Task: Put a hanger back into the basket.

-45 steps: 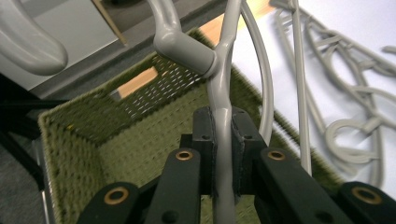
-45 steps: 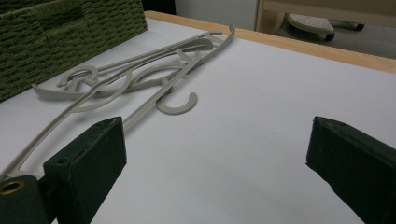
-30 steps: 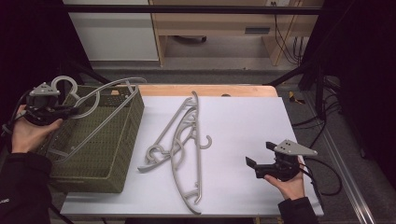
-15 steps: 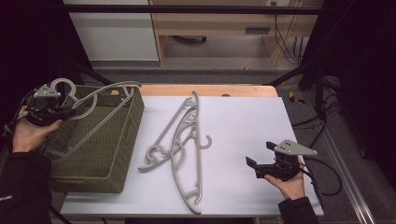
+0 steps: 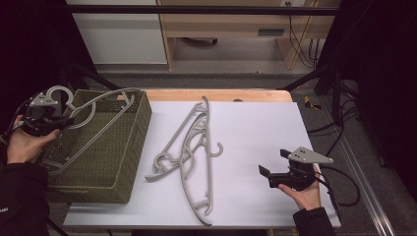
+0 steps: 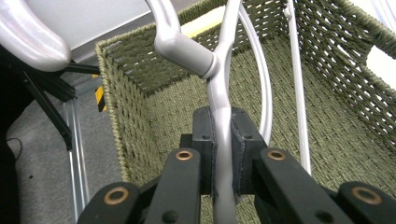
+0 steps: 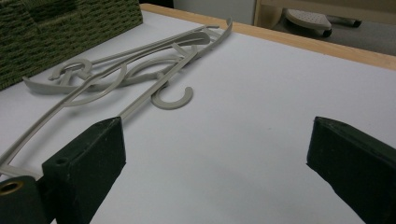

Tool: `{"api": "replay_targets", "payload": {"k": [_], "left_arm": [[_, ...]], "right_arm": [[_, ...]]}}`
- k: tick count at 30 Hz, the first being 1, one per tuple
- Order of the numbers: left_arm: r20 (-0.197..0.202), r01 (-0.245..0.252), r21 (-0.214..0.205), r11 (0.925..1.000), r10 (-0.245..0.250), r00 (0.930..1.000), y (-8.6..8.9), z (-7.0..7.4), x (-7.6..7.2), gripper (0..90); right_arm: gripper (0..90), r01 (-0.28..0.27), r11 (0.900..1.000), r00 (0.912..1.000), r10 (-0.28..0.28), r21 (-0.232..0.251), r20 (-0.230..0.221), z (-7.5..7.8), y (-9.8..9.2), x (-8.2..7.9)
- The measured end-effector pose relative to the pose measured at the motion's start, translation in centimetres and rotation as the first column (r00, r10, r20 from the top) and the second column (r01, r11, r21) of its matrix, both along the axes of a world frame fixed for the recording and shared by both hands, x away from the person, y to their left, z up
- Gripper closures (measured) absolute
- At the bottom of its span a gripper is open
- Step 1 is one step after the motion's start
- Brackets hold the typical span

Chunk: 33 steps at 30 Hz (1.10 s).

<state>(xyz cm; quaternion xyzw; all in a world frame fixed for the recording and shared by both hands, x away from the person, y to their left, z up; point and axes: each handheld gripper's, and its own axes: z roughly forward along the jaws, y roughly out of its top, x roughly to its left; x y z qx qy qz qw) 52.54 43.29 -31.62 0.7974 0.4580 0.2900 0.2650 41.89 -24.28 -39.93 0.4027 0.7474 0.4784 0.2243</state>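
High view: compared with one second earlier, the left gripper point(image 5: 42, 115) and the clamped grey hanger point(image 5: 93, 118) are seen lower over the green woven basket point(image 5: 125, 167), while the right gripper point(image 5: 287, 173) is unmoved. The hanger's neck is pinched between the left jaws, hook beyond the basket's left rim, long axis slanting across the basket toward the table. The right jaws are held apart, empty, over bare white tabletop point(image 5: 255, 128). Two more hangers point(image 5: 189, 157) are lying mid-table, well clear of the edges.
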Motion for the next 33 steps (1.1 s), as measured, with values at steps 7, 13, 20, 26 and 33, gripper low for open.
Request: {"api": "replay_targets", "payload": {"k": [7, 13, 20, 26, 33], "left_arm": [[-0.027, -0.007, 0.012, 0.9999, 0.008, 0.9996, 0.0, -1.8, 0.0, 82.3], [-0.070, 0.007, 0.052, 0.9986, -0.003, 0.9975, -1.1, -3.7, 0.4, 81.7], [-0.113, -0.015, 0.033, 0.9994, 0.018, 0.9935, -1.2, -5.5, 0.8, 80.6], [-0.162, -0.056, 0.022, 0.9982, 0.059, 0.9850, -1.2, -6.8, 1.0, 79.3], [-0.116, -0.067, -0.048, 0.9966, 0.061, 0.9913, -0.4, -5.5, -0.3, 66.9]], "right_arm": [[5.2, -0.001, 1.0000, 1.0000, 0.001, 0.000, 0.000, 0.0, 0.0, 0.0], [5.3, -0.001, 1.0000, 1.0000, 0.001, 0.000, 0.002, 0.0, 0.0, 0.0], [5.3, -0.005, 1.0000, 1.0000, 0.005, -0.001, 0.001, 0.0, 0.0, 0.0], [5.3, -0.004, 1.0000, 1.0000, 0.004, -0.002, 0.001, 0.0, 0.0, -0.1], [5.3, -0.004, 1.0000, 1.0000, 0.004, -0.001, 0.002, 0.1, 0.0, -0.1]]}}
